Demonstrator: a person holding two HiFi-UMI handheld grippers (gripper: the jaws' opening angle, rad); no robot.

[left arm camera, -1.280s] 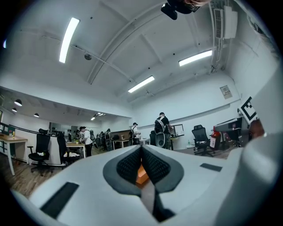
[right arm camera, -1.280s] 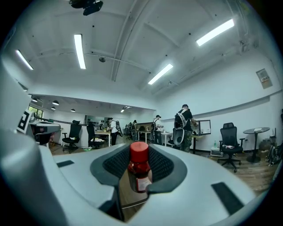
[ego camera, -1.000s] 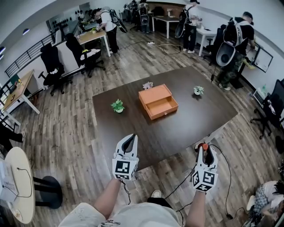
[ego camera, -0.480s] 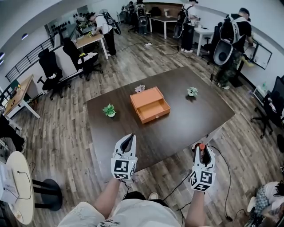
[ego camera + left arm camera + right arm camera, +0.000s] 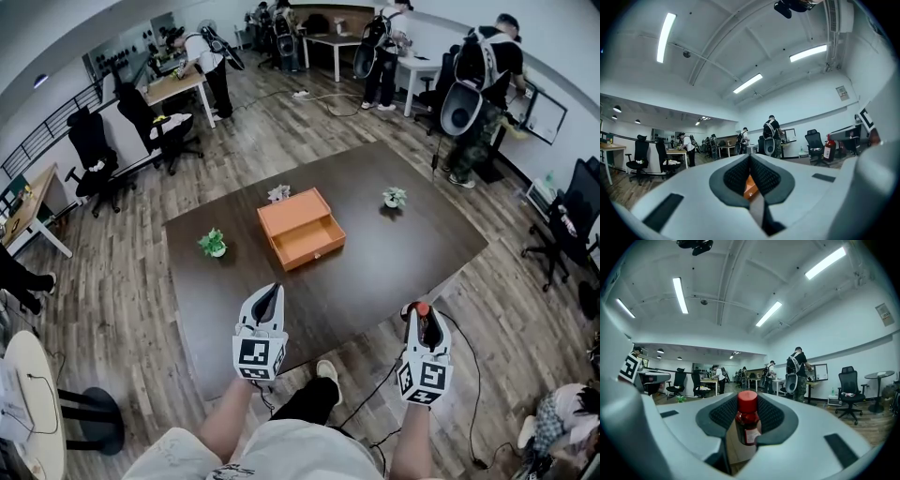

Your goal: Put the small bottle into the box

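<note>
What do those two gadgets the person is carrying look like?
The left gripper and right gripper are smooth white shells tapering to two jaws lined with dark grey ribbed pads. Each carries a cube with black-and-white square markers at the back, and black cables trail away below. Clothing is pale, without long sleeves.

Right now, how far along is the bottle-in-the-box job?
Done: the small bottle is clamped in the right gripper, and the orange box sits on the table with its drawer apparently open. In hand: the person stands at the table's near edge, bottle well short of the box. Left: reach over and set the bottle inside.
</note>
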